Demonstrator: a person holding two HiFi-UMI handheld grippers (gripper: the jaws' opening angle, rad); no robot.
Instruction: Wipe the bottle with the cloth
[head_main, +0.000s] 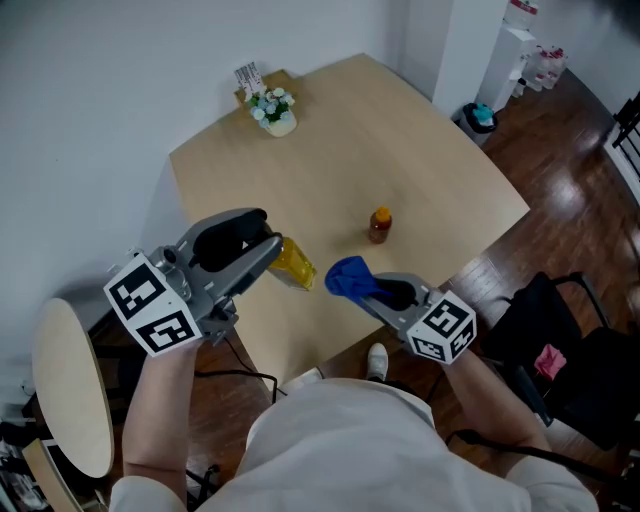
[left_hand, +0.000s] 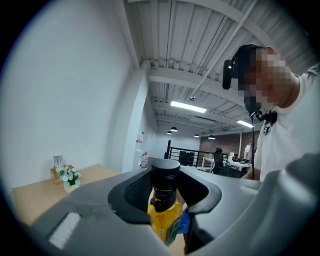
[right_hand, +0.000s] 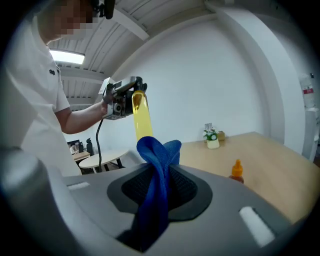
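the left gripper (head_main: 268, 250) is pinching a yellow bottle (head_main: 295, 263). in the left gripper view its two jaws are pressed onto the bottle's top end, just under the black cap (left_hand: 165, 169). the bottle is up in the air, over the near edge of the table (head_main: 420, 150). it is tilted, and its bottom end sticks out away from the left gripper toward the right gripper.

the right gripper (head_main: 378, 290) is pinching a blue cloth (head_main: 348, 277). in the right gripper view its jaws are pressed together on the cloth, and a bunched fold of cloth pokes up past the tips. more cloth hangs down at the back of the jaws.

the cloth is just beside the bottom end of the bottle. i cannot tell if they touch.

a small brown bottle with an orange top (head_main: 379, 225) stands upright on the table, a bit past the two grippers. a little white pot of flowers (head_main: 274, 110) sits at the far corner of the table, by the wall. a round stool (head_main: 70, 390) is on the floor at the left. a black chair (head_main: 575, 340) with something pink on it is at the right.
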